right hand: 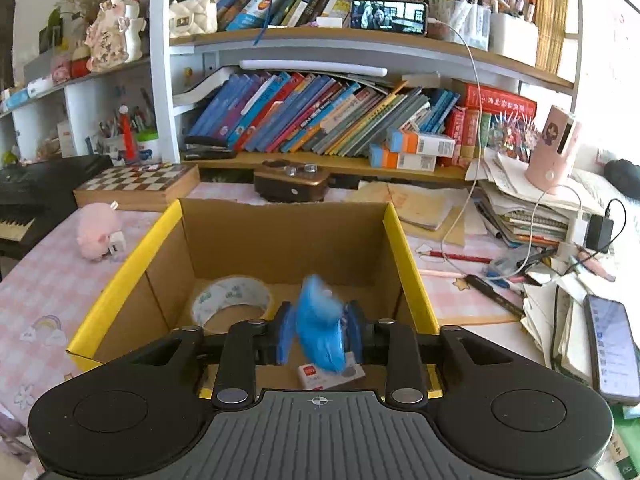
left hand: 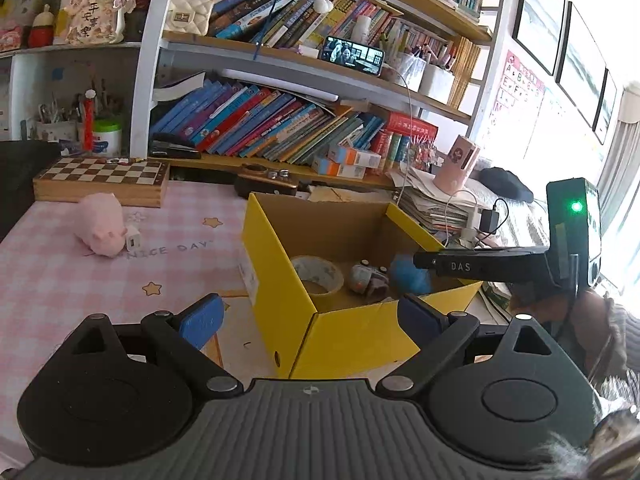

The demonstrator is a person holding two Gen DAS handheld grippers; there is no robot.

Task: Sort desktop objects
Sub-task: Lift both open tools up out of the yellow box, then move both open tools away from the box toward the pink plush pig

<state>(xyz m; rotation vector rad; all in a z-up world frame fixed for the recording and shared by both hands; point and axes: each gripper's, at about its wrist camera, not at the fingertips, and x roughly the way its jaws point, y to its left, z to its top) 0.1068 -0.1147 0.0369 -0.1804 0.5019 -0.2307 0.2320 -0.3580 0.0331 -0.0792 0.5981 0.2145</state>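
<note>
Pinching a blue fluffy toy (right hand: 320, 326) between its pads, the right gripper (right hand: 318, 334) is hanging over the yellow cardboard box (right hand: 120, 276); the toy is looking soft, light, squashing easily, best gripped mid-body. Beyond it, a tape roll (right hand: 232, 298) is lying inside. Left gripper (left hand: 308, 320) is sitting spread, empty, before the box corner.

bright daylight glares from the right; fisheye bends the edges; the blue toy (right hand: 320, 322) is motion-blurred.
</note>
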